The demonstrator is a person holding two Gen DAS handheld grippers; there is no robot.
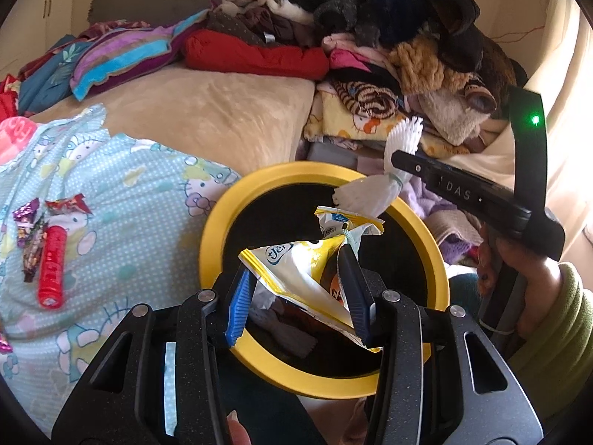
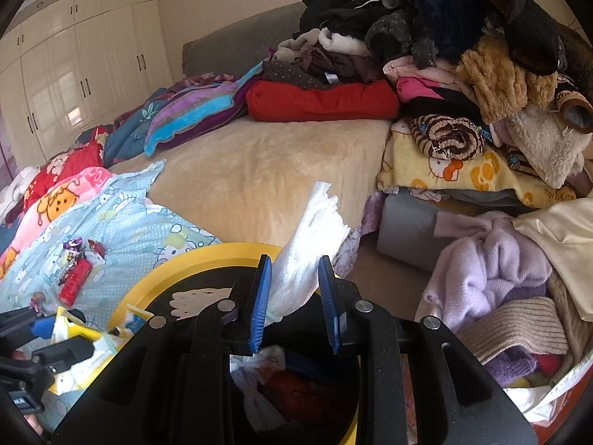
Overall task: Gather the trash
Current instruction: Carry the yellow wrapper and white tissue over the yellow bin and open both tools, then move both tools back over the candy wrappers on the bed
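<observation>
Mid-collection: over the yellow-rimmed bin (image 1: 211, 244) my left gripper (image 1: 296, 296) has its jaws clamped on a yellow snack wrapper (image 1: 292, 274), my right gripper (image 2: 296, 304) pinches a white tissue wad (image 2: 307, 256); candy wrappers (image 1: 40, 237) and a red tube (image 1: 52, 267) await left of it.

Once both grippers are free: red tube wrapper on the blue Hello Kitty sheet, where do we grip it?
Grip the red tube wrapper across its middle, coming down from above, fingers either side of its long axis. It lies flat, clear on its right; brown candy wrappers crowd its upper left, so stay below those.
</observation>
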